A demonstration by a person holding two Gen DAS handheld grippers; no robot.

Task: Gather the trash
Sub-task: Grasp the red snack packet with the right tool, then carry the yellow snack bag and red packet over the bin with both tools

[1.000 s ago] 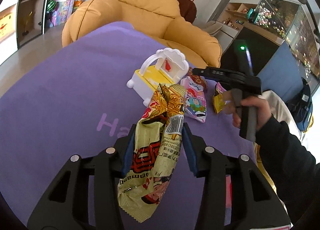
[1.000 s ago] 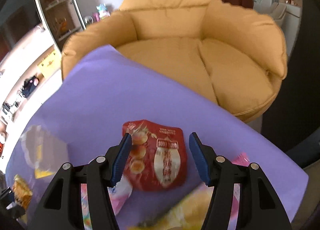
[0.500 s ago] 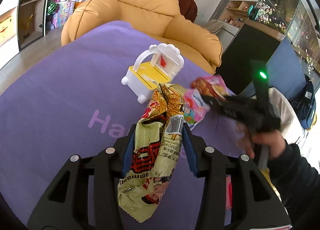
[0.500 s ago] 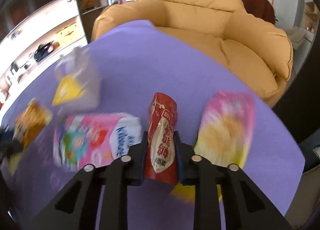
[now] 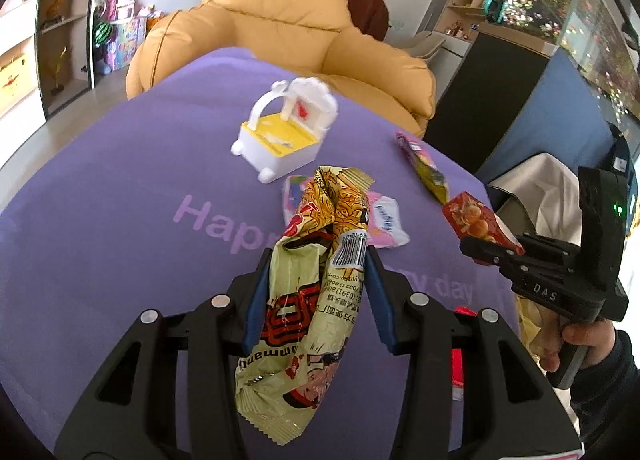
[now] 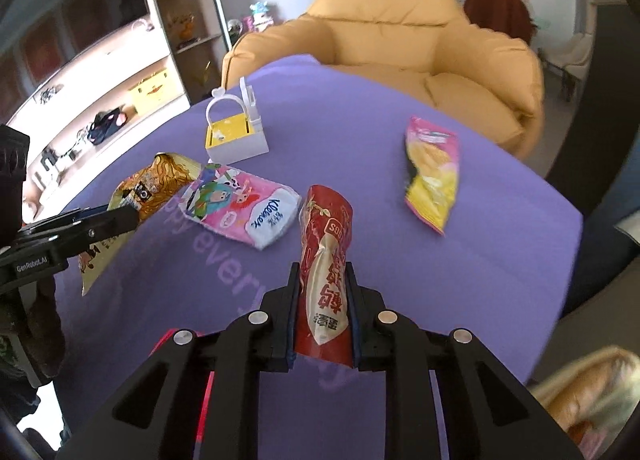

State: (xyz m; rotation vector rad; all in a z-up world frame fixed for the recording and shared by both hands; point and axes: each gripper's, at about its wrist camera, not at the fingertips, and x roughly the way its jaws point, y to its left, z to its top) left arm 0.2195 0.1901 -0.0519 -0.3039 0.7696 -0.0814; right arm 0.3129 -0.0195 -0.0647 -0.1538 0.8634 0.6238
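The red snack wrapper stands pinched between the pads of the right gripper, whose jaws have just been closing and now press on it from both sides, lifted clear of the purple tablecloth. The left gripper is clamped about halfway on a crumpled yellow noodle wrapper, held above the cloth on the near left. Still lying on the cloth are a pink tissue pack just left of the red wrapper and a pink-and-yellow snack bag to the far right. A white and yellow toy chair stands farther back, with a tan armchair beyond the table.
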